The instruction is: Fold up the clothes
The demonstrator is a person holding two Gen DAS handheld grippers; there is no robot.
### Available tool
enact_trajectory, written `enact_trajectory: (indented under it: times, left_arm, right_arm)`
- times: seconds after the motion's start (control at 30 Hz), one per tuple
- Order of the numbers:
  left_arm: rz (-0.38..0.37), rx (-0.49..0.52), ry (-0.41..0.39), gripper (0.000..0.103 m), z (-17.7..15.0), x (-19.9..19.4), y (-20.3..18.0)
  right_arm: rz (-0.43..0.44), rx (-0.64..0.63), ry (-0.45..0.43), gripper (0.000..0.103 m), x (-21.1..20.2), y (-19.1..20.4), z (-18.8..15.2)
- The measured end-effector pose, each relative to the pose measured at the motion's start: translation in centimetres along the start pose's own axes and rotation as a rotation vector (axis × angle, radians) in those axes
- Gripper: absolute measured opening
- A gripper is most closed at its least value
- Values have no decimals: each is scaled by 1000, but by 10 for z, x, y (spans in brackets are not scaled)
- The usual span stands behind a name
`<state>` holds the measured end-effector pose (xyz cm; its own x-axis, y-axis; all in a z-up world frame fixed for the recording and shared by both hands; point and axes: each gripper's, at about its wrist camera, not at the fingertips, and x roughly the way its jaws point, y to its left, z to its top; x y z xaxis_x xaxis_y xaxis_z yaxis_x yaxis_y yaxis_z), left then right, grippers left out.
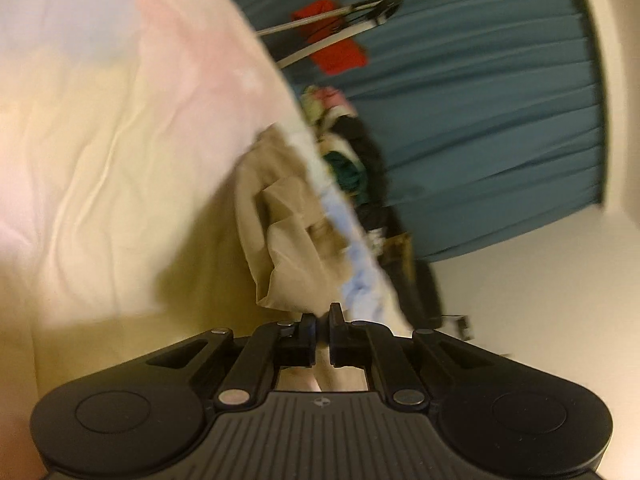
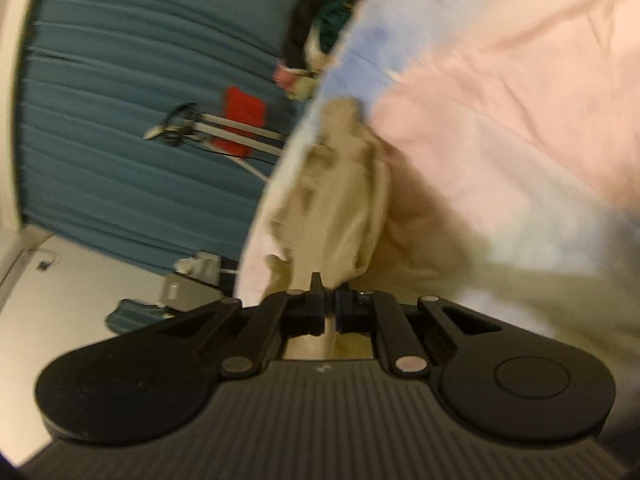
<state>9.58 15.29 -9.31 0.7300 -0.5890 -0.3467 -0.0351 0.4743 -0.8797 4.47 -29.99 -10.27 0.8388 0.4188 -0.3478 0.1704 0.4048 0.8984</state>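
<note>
Left gripper (image 1: 322,318): jaws nearly closed, beige cloth visible in the narrow gap, judged pinched on the garment (image 1: 288,236). Right gripper (image 2: 329,295): jaws likewise drawn together on beige cloth, judged clamped on the same garment (image 2: 340,200). Garment location: bunched directly ahead of both sets of fingertips, rising from lower centre toward upper centre of each view, long axis roughly in line with the fingers. Resting on or just above the pastel sheet (image 1: 100,140), close to the sheet's edge; contact not determinable through motion blur. In the left view, sheet edge immediately right of the garment; in the right view, immediately left. Neither gripper nearer: both at the cloth already. Next move judged to depend on drawing the two held points apart across that axis, away from the edge, to spread the cloth flat. Behind: teal curtain (image 1: 500,120), red item (image 1: 340,52), dark pile (image 1: 352,152).
</note>
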Motion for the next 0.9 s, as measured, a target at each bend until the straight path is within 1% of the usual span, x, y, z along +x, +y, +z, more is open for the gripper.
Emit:
enact_trajectory:
  times: [0.07, 0.1, 0.17, 0.27, 0.37, 0.4, 0.43, 0.53, 0.6, 0.67, 0.73, 0.83, 0.9]
  left_arm:
    - [-32, -3, -8, 5, -7, -23, -10]
    - [-44, -5, -9, 5, -13, -36, -13]
    - [-48, -10, -10, 5, -31, -63, -16]
    - [-40, -31, -18, 5, -59, -97, -14]
    - [-27, -60, -28, 5, -86, -127, -9]
    - [-22, -69, -31, 5, -95, -137, -8]
    - [-18, -74, -31, 5, -96, -138, -6]
    - [-19, -77, -36, 5, -85, -130, -8]
    - [-20, -84, -40, 5, -67, -107, -17]
    - [-2, -80, -39, 5, -49, -85, -30]
    - [36, -30, -53, 6, -25, -48, -52]
    - [114, 49, -71, 6, 3, 1, -69]
    - [167, 102, -83, 6, 22, 34, -80]
  right_arm:
    - [25, -25, -11, 7, -29, 7, -1]
    - [23, -29, -10, 7, -42, 10, -6]
    - [20, -37, -8, 7, -69, 14, -15]
    - [9, -42, -25, 8, -109, 14, -40]
    - [4, -43, -62, 8, -138, 12, -62]
    - [0, -45, -66, 8, -137, 11, -63]
    - [-5, -47, -71, 8, -136, 11, -64]
    - [-14, -57, -83, 8, -130, 12, -63]
    - [-22, -60, -94, 8, -117, 17, -52]
    - [-35, -58, -110, 8, -97, 25, -37]
    - [-46, -33, -116, 8, -70, 31, -17]
    - [-93, -24, -118, 8, -17, 40, 14]
    - [-124, -21, -103, 8, 15, 37, 31]
